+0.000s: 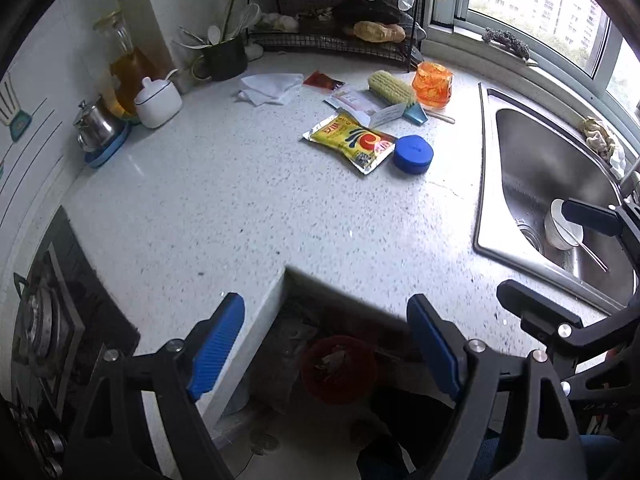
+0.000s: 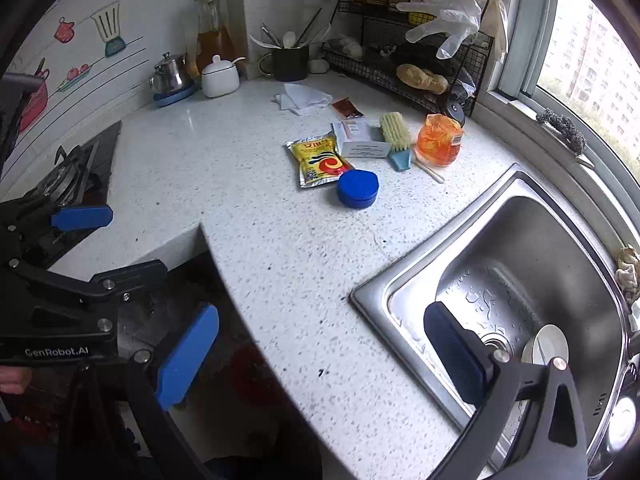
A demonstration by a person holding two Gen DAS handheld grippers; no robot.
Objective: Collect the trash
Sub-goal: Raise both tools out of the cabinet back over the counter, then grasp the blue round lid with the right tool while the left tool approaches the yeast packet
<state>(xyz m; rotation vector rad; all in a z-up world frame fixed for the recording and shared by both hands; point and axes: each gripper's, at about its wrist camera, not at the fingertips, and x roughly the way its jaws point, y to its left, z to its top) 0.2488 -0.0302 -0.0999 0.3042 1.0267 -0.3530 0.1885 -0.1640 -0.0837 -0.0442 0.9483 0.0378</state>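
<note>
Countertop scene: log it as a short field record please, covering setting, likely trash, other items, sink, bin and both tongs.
setting: speckled kitchen countertop beside a steel sink
likely trash: yellow sachet, red sachet, crumpled tissue, small carton
other items: blue round lid, scrub brush, orange jar
sink: white bowl near the drain
bin: red bin on the floor below the counter edge
left tongs: open, empty
right tongs: open, empty

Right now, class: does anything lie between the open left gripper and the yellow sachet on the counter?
Nothing visible. Only bare speckled counter lies between the left gripper and the yellow sachet; the blue lid sits beside it.
</note>
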